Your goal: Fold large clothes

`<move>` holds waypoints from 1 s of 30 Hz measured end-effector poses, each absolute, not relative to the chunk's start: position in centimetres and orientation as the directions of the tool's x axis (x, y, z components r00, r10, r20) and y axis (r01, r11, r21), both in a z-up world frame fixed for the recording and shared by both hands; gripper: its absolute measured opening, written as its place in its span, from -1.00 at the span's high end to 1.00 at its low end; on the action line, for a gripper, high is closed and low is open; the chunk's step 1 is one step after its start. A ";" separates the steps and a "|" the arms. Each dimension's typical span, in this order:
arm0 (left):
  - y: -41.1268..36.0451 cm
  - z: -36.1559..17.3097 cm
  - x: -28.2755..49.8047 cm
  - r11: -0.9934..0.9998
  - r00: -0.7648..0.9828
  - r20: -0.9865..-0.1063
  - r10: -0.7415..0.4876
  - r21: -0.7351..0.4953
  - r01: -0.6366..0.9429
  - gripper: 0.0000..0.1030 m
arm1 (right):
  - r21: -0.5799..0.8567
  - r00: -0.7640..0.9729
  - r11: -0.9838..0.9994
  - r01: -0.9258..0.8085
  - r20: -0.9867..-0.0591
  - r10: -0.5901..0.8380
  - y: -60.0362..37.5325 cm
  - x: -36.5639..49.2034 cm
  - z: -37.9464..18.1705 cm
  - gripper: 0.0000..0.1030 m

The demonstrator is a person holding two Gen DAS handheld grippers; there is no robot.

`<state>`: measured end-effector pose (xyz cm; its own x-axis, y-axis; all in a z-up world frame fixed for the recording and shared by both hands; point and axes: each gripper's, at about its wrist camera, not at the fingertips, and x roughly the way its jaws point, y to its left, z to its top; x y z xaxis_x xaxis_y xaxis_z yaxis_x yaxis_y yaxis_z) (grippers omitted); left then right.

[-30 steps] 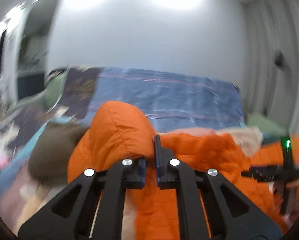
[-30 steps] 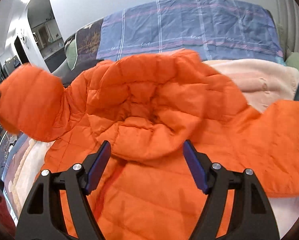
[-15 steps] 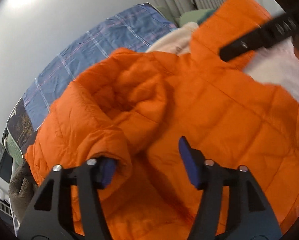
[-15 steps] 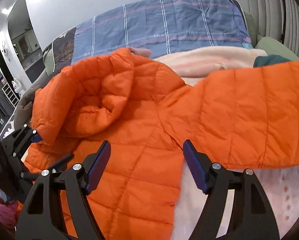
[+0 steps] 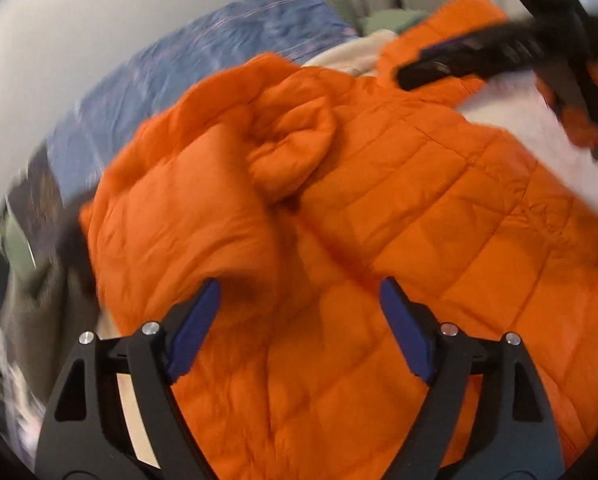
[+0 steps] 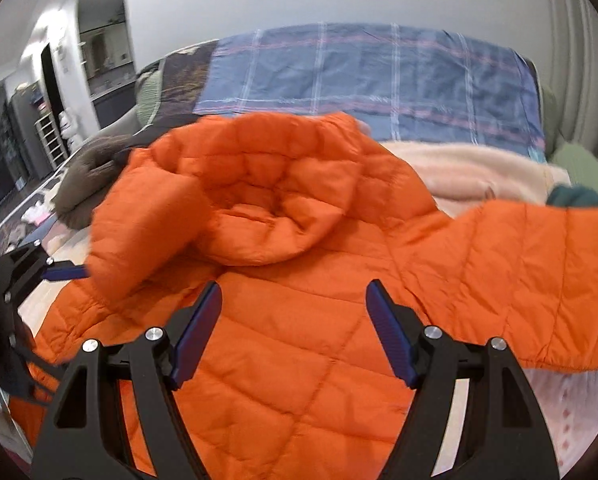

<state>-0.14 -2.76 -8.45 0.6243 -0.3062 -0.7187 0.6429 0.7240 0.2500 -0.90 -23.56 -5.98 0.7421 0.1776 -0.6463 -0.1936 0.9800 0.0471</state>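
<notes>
Two grippers hung over the orange puffer jacket with nothing held: the jaws of the right gripper stood wide apart at the bottom of its frame, and those of the left gripper stood equally wide in the left wrist view, which was blurred. Quilted jacket body filled the gap between each pair of jaws but lay beyond the pads, not pinched by either.

By my reading, the fold was in its early stage, between grasps: one sleeve lay doubled over toward the hood at centre-left of the right view, while the other sleeve ran out flat to the right edge. The next move probably called for the right gripper to swing to that outstretched sleeve, close on its cuff or edge and carry it across the body, while the slippery, puffy fabric would want a deep bite.

Further up the frame the hood sat crumpled and open at the centre. Behind it, at upper right, lay a cream blanket, and a brown garment sat at the left. Farthest off, a blue plaid bedcover spread over the bed below the pale wall.
</notes>
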 end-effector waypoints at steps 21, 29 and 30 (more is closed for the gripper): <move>13.4 -7.0 5.9 0.992 0.729 -0.680 -0.078 0.021 0.125 0.46 | -0.276 0.630 0.769 -0.577 -0.749 0.205 2.6 3.2 -12.1 -0.15; 14.6 -7.3 7.4 0.989 0.733 -0.666 -0.135 -0.049 0.138 0.41 | -0.074 0.663 0.904 -0.421 -0.705 0.251 -4.3 6.4 -8.8 0.88; 14.4 -7.2 7.6 0.988 0.734 -0.664 -0.140 -0.047 0.147 0.39 | -0.059 0.701 0.933 -0.355 -0.677 0.224 -7.1 6.1 -7.5 0.88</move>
<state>7.57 14.43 -7.22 0.7344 -0.1405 -0.6640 0.1469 0.9881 -0.0466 6.14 -7.10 -7.46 0.7014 0.2237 -0.6767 -0.3547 0.9331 -0.0591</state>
